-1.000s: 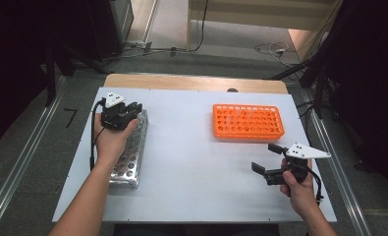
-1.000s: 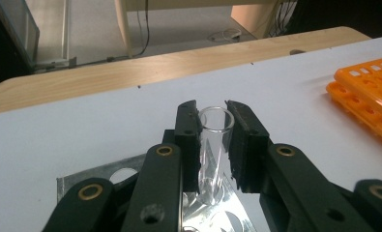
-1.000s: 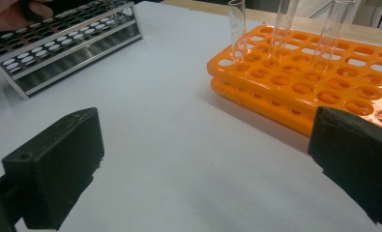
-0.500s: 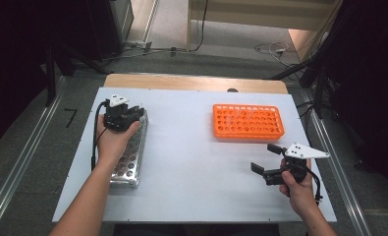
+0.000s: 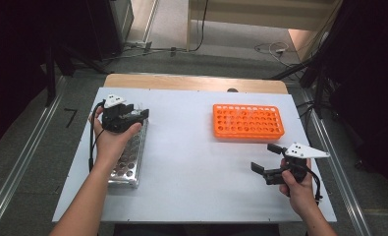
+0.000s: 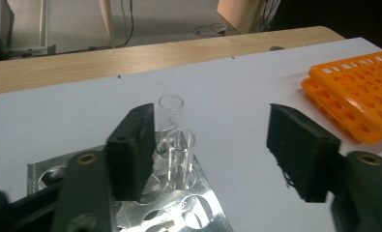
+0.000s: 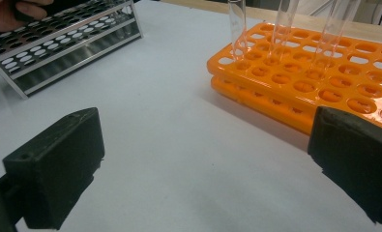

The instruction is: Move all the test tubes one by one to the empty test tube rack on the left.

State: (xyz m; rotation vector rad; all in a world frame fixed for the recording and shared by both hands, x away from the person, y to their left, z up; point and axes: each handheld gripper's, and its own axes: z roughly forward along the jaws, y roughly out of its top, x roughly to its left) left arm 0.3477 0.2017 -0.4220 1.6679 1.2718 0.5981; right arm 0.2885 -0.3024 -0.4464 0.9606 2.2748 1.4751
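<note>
The left hand (image 5: 114, 139) lay over the metal rack (image 5: 129, 157) at the table's (image 5: 191, 177) left, its left gripper (image 6: 213, 154) above the rack's far end. Its jaws had just been opening and stood apart, with two clear, upright tubes (image 6: 179, 157) in the rack beside the left jaw, unclamped. The right gripper (image 5: 270, 160) hovered low near the orange rack (image 5: 248, 121), jaws wide apart and empty.

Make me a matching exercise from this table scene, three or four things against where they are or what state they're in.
Things:
1. shiny metal tube rack
2. orange plastic tube rack
3. left gripper
4. right gripper

Places or states:
A. jaws open, over bare white table
B. table's right side, clear tubes standing in it
C. jaws open beside two clear glass tubes
D. table's left side

Pairs: 1-D, 2-B, 3-C, 4-A
</note>
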